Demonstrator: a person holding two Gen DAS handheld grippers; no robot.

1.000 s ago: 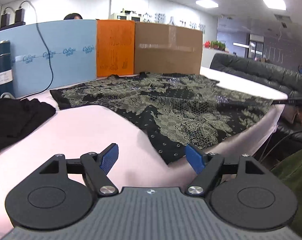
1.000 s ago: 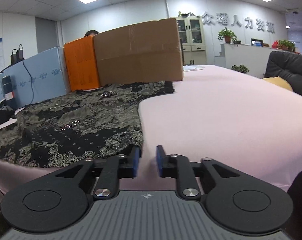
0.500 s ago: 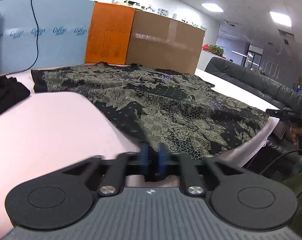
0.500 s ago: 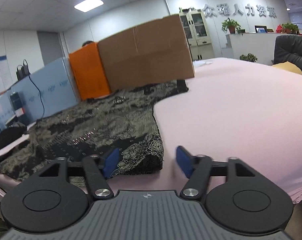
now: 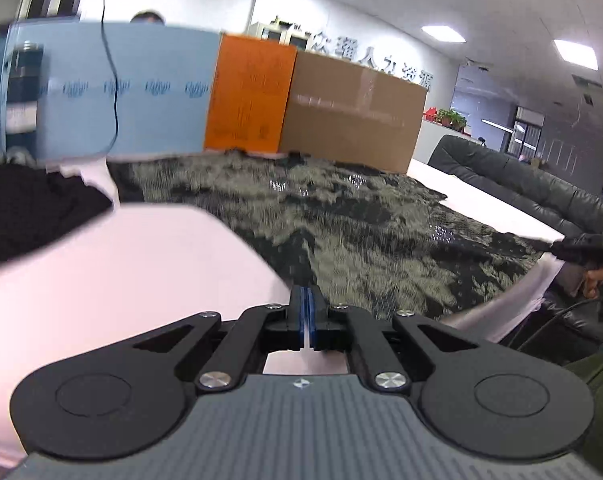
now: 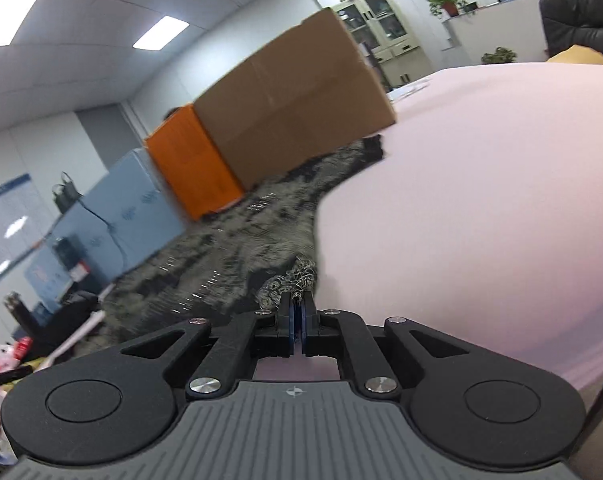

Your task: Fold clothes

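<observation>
cardboard box (image 5: 353, 114), orange box (image 5: 247, 98), sofa (image 5: 517, 184)

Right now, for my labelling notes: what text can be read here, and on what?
"人力资源": raised wall sign; its first characters are unclear.
Blue panel: repeated logo, blurred.
Orange box: print too blurred.
Cardboard box: none.

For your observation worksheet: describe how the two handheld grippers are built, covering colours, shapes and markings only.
Both look identical. The left gripper and right gripper each have a grey ribbed body with a small round emblem, two black disc-shaped housings, black linkage arms with silver screws, and blue pads lining the narrow black fingers. No cable shows on either in its own view.
</observation>
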